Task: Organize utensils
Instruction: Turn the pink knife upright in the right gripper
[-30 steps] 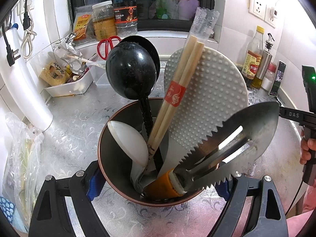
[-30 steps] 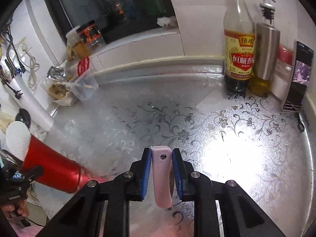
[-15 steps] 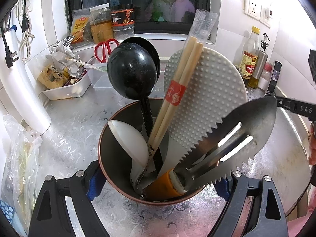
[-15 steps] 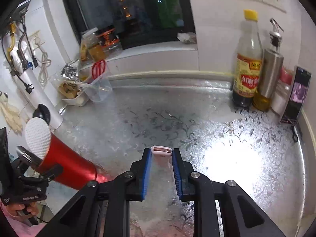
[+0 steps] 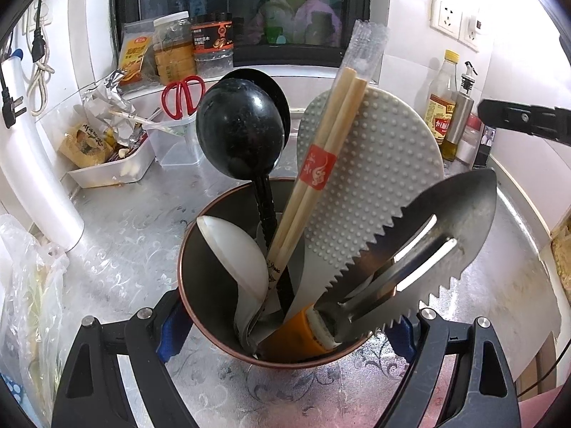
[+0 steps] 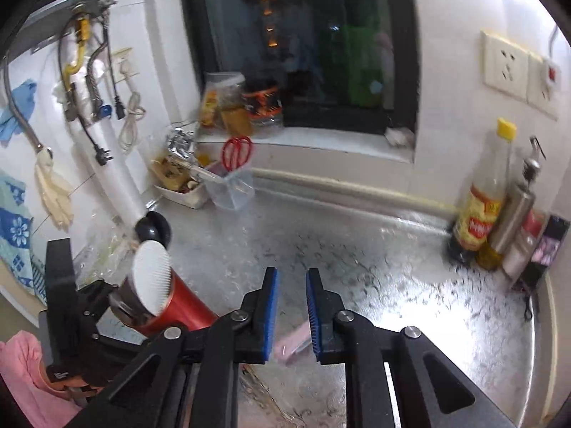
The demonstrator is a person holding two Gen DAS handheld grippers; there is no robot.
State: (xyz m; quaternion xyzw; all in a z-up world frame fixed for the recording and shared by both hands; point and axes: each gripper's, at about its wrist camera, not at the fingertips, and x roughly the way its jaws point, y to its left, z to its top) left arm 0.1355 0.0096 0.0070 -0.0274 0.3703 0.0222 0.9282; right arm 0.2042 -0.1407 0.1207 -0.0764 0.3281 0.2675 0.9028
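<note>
Lying below the closing right claw (image 6: 292, 315): pink utensil (image 6: 294, 342).

White tiled walls (image 6: 449, 71) enclose a silver floral-patterned countertop (image 6: 410, 285). A dark-framed window (image 5: 242, 10) occupies the upper centre above a white sill (image 6: 321, 142). Wall sockets (image 6: 505, 66) sit upper right. Glare marks the countertop's lower right.
</note>
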